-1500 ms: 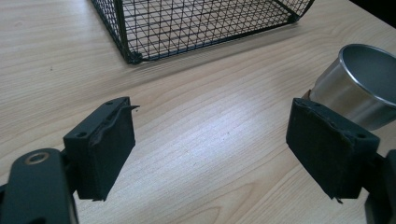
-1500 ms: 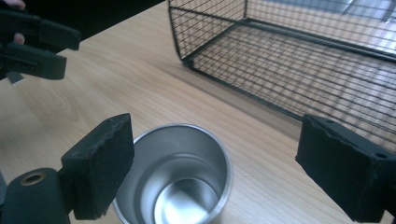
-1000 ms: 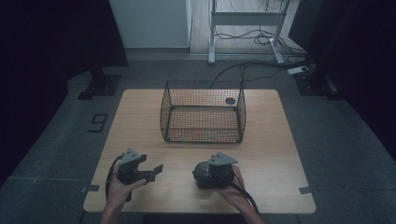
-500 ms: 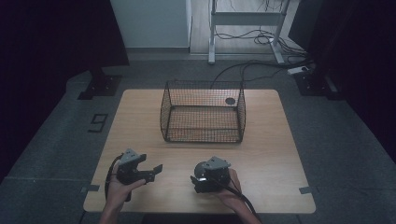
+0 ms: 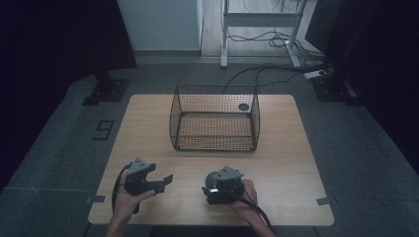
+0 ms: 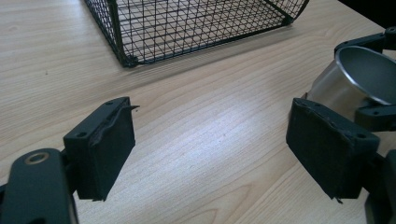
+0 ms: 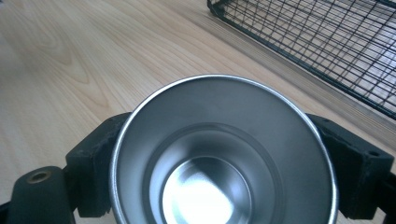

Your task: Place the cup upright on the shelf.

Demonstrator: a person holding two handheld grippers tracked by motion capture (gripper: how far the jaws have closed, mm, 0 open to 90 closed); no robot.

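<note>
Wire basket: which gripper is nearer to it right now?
Right, narrowly. The right gripper, shut on the steel cup, sits below the wire basket's near wall. The left gripper, open, sits off beyond its near-left corner.

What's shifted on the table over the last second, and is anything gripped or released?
The right hand-held gripper has drawn back a little toward the person's edge of the table, keeping its jaws closed on the metal cup. Nothing was picked up or let go. The left hand-held gripper stays open and in place, and the wire basket has not moved.
</note>
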